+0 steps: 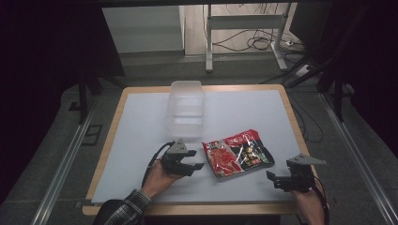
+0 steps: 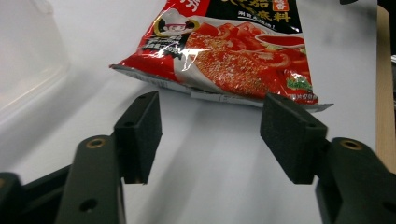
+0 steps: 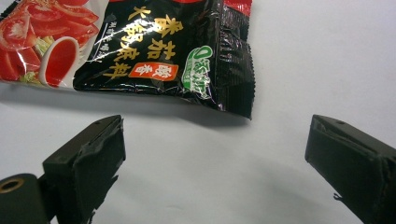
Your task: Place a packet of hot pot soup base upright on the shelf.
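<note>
**Q:** High view — what lies on the table (image 1: 141, 122), taken from largest to smallest?

**A:** First a clear bin (image 1: 186, 108), standing upright at the far side, beyond the left gripper (image 1: 193, 165). Next a red and black packet (image 1: 237, 153), lying flat between the two grippers. The left gripper sits just beside the packet's left edge, its jaws pointing at it. The right gripper (image 1: 271, 177) sits near the packet's right corner, apart from it.

**Q:** Left gripper view: how do the jaws stand?

**A:** Spread, with bare table between the pads (image 2: 140, 135). The packet (image 2: 224, 51) lies just ahead of the jaw tips, its crimped edge raised a little off the table. No pad touches it. The bin wall (image 2: 28, 60) stands to the left of the left jaw.

**Q:** Right gripper view: and these jaws?

**A:** Spread wide, wider than the left pair, with nothing between the pads (image 3: 93, 158). The packet (image 3: 154, 51) lies ahead of the jaws, toward the left one. Its black corner ends ahead of the gap between them, clear of both pads.

**Q:** Is the packet held?

**A:** No; it rests free on the table.
</note>
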A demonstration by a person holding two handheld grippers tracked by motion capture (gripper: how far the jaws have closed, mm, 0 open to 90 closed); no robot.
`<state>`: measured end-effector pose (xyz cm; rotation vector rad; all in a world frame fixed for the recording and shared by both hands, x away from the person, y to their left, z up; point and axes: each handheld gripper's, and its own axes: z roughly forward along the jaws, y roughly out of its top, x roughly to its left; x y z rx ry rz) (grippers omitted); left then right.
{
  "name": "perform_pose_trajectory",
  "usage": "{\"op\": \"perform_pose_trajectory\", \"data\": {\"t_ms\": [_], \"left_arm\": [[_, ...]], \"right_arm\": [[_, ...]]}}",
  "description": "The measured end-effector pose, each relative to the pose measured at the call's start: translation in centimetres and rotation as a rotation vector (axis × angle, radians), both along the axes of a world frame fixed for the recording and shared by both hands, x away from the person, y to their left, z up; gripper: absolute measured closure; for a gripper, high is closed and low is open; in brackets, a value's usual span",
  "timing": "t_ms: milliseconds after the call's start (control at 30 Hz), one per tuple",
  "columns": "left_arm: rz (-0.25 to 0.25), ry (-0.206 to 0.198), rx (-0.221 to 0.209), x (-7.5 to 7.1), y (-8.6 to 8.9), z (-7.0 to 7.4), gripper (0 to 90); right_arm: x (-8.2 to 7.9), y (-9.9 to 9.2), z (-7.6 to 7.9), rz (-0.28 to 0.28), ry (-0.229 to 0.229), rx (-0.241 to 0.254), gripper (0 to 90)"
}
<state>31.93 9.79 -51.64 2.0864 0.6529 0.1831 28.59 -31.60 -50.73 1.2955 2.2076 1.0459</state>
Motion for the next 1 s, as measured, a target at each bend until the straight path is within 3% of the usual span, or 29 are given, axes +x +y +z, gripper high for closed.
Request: {"op": "perform_pose_trajectory", "data": {"t_ms": [300, 400, 667, 1000], "left_arm": [[-0.042, -0.024, -0.005, 0.5, -2.1, 0.0, 57.0], [-0.044, -0.033, -0.008, 0.7, -2.9, -0.1, 70.8], [-0.056, -0.055, -0.008, 1.0, -4.6, -0.2, 89.5], [-0.060, -0.056, 0.020, 0.7, -5.6, -1.0, 89.8]], "right_arm": [[0.1, 0.2, 0.0, 0.011, -0.008, -0.003, 5.2], [0.2, 0.3, 0.0, 0.014, -0.011, -0.004, 5.1], [0.2, 0.3, 0.0, 0.021, -0.011, -0.006, 5.1], [0.4, 0.6, 0.0, 0.028, -0.010, -0.013, 5.1]]}}
